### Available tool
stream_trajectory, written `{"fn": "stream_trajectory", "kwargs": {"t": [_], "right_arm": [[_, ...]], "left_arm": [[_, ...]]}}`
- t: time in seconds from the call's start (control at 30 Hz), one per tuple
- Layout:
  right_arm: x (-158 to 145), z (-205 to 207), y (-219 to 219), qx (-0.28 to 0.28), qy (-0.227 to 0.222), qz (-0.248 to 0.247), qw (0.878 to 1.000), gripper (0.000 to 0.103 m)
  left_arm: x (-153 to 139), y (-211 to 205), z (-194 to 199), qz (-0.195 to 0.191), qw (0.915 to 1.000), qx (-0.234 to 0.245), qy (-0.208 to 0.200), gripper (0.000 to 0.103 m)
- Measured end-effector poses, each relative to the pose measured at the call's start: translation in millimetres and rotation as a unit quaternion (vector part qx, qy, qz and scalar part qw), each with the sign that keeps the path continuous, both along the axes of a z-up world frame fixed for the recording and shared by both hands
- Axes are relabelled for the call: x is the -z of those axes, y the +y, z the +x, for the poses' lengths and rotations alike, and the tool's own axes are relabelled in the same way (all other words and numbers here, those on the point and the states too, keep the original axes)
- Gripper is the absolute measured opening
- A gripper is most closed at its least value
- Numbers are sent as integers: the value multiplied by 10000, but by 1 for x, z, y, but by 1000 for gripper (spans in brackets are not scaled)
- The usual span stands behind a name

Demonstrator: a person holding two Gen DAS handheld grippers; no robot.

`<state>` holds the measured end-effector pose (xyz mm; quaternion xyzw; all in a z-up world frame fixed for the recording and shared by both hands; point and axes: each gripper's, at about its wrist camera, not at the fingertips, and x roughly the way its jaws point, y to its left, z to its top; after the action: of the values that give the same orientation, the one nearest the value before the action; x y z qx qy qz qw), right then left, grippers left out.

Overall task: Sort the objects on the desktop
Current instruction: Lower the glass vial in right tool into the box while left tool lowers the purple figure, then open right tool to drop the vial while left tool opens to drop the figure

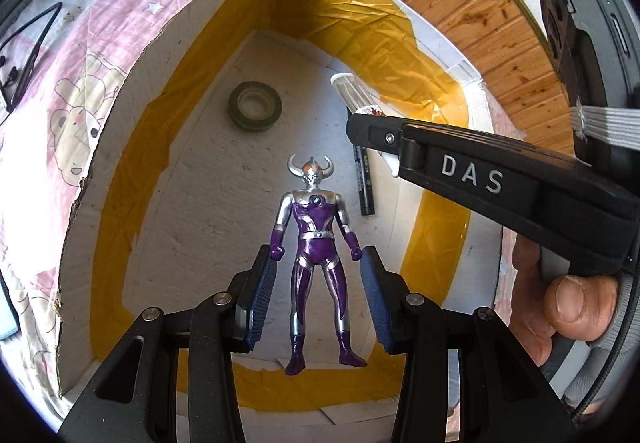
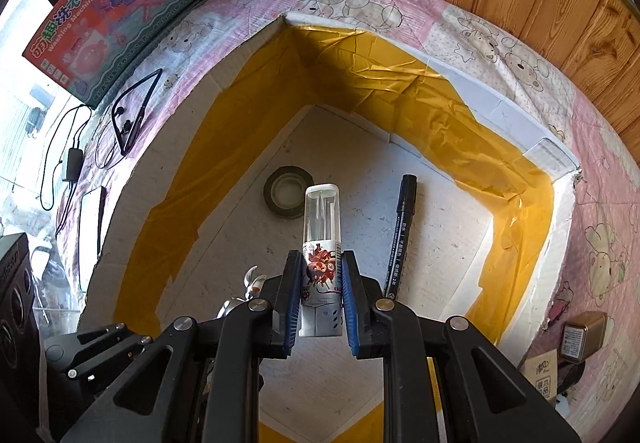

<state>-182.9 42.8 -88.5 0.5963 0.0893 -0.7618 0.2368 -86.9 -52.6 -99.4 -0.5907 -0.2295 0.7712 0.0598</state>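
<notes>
A purple and silver horned toy figure (image 1: 314,243) lies on the floor of a white foam box (image 1: 132,55) lined with yellow tape. My left gripper (image 1: 318,263) is open, its blue pads either side of the figure's legs without touching. My right gripper (image 2: 320,271) is shut on a small white spray bottle (image 2: 322,243) with a clear cap, held over the box floor. In the left wrist view the right gripper (image 1: 360,119) reaches in from the right with the bottle's cap (image 1: 348,89) showing. The figure's head (image 2: 254,279) peeks out left of the right gripper.
A roll of dark tape (image 1: 255,106) (image 2: 287,191) and a black marker (image 1: 363,179) (image 2: 401,231) lie on the box floor. The box sits on a pink bear-print cloth (image 2: 600,203) by a wooden wall. Cables, a toy carton (image 2: 116,7) and a small brown box (image 2: 582,335) lie outside.
</notes>
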Motion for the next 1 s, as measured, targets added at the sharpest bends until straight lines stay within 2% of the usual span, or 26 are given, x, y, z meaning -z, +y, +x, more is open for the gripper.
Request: {"fn": "stream_trajectory", "kwargs": {"t": [0.43, 0.73, 1.0], "right_arm": [[17, -21, -5, 300, -199, 147, 9992, 20], [18, -30, -2, 467, -127, 232, 9986, 21], [12, -20, -2, 363, -125, 252, 9989, 21]], "left_arm": [[1, -2, 1, -24, 9999, -31, -125, 46], [4, -7, 1, 121, 9995, -120, -252, 49], [3, -10, 1, 229, 9992, -166, -273, 51]]}}
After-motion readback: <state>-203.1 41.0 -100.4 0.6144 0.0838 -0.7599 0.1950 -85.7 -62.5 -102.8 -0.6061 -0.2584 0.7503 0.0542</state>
